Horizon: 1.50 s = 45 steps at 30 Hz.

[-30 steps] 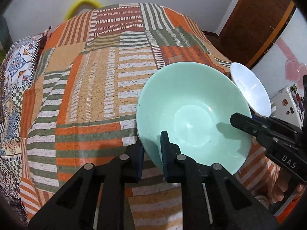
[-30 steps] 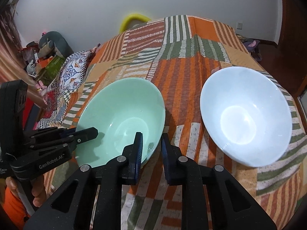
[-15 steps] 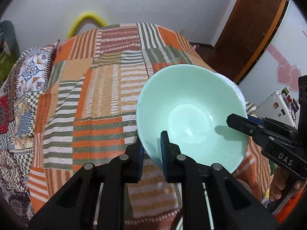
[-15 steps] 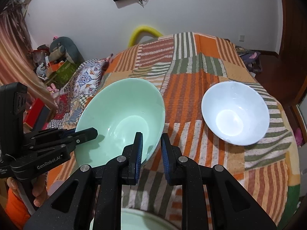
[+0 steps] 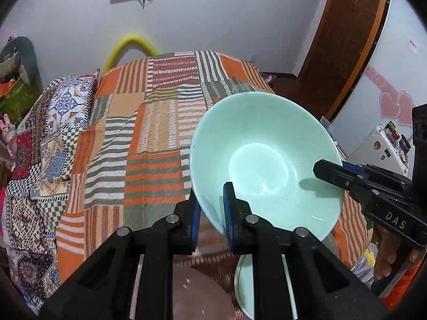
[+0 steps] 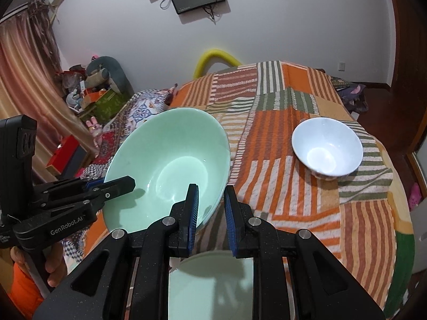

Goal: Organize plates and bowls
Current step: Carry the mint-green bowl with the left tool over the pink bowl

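A pale green bowl [image 5: 264, 160] is held in the air above the bed, tilted. My left gripper [image 5: 210, 213] is shut on its near rim. My right gripper [image 6: 210, 208] is shut on the opposite rim of the same bowl [image 6: 170, 168]. The right gripper also shows in the left wrist view [image 5: 331, 170], and the left one in the right wrist view [image 6: 120, 184]. A white bowl [image 6: 327, 149] stands upright on the bedspread to the right. A second pale green dish [image 6: 210, 285] lies below my grippers, also seen in the left wrist view [image 5: 242, 285], partly hidden.
The bed carries an orange, green and white striped bedspread [image 5: 149, 144] and a patterned quilt [image 5: 40, 165] on its left side. A brown round surface [image 5: 197, 293] lies below. A wooden door [image 5: 344, 42] stands at right. A yellow tube [image 6: 216, 58] arches behind the bed.
Both grippers have lifted the green bowl up and back from the bed. The white bowl now looks smaller and farther away. A second green dish has come into view below.
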Tool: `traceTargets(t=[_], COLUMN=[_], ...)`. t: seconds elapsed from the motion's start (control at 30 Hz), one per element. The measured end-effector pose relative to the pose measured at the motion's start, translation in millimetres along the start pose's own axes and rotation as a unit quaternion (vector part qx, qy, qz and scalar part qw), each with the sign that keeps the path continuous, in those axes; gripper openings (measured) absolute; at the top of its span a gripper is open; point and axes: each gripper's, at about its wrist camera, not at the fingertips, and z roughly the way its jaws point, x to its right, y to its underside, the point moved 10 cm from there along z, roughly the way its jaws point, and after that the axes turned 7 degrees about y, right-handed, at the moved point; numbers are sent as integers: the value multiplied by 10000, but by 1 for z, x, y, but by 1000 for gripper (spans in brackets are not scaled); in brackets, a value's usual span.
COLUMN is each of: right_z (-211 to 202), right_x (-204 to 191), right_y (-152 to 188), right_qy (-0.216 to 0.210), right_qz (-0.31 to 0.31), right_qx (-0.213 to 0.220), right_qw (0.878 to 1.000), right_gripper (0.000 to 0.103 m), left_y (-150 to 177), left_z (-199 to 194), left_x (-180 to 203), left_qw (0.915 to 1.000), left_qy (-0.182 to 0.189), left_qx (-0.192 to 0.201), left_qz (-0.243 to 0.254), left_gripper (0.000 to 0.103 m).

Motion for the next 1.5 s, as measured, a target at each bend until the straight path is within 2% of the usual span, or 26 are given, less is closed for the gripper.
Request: traceTargets(t=[0.5,0.77,1.1,1.5], right_z=[-17,-16,-6,12], right_x=[-38,-63,-90,-110], right_y=[37,57,84,112], right_qy=[-356,-549,-766,-813], right_qz=[-152,-347,-484,-642], right_qx=[-44,-198,-489,-869], right_qw=[9992,9977,9947,9908], right_gripper=[18,19,19,19], left_y=[48,80,116,150], left_z=[-51,-69,-73,-65], left_x=[-16,-32,-57,-82], left_qw=[9994,9976,9955,9912], left_qy=[-76,-274,-360,-396], left_qx=[170,297,153,-66], left_qz=[-307,-556,-859,-1261], left_gripper=[15,15,15,15])
